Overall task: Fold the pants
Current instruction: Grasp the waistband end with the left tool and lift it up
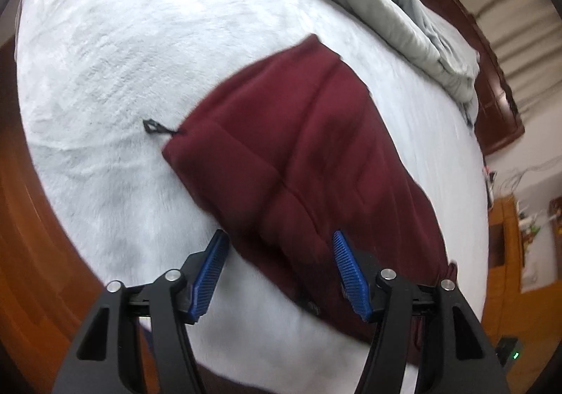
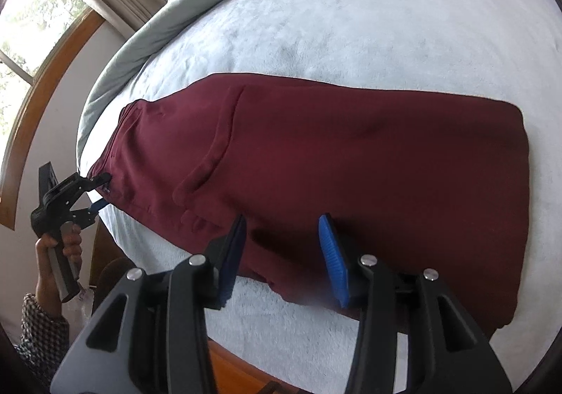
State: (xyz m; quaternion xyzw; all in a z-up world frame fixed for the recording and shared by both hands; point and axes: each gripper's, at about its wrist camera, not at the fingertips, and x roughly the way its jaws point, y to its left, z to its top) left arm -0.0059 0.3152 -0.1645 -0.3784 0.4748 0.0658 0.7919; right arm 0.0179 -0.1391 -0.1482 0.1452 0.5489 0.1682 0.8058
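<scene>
Maroon pants (image 2: pixel 351 162) lie flat on a pale blue fleece bed cover (image 2: pixel 351 18), folded lengthwise, waistband at the left of the right wrist view. In the left wrist view the pants (image 1: pixel 316 148) run from centre to lower right, a black drawstring (image 1: pixel 154 127) sticking out at their left corner. My left gripper (image 1: pixel 277 257) is open, its blue pads just above the pants' near edge; it also shows in the right wrist view (image 2: pixel 100 192) at the waistband end. My right gripper (image 2: pixel 281 239) is open and empty over the pants' near edge.
A grey comforter (image 1: pixel 404 7) is bunched along the bed's far side. The wooden bed frame (image 1: pixel 31 253) borders the cover. A window (image 2: pixel 31 32) with curtains is at the left of the right wrist view. A wooden dresser (image 1: pixel 505 236) stands beyond the bed.
</scene>
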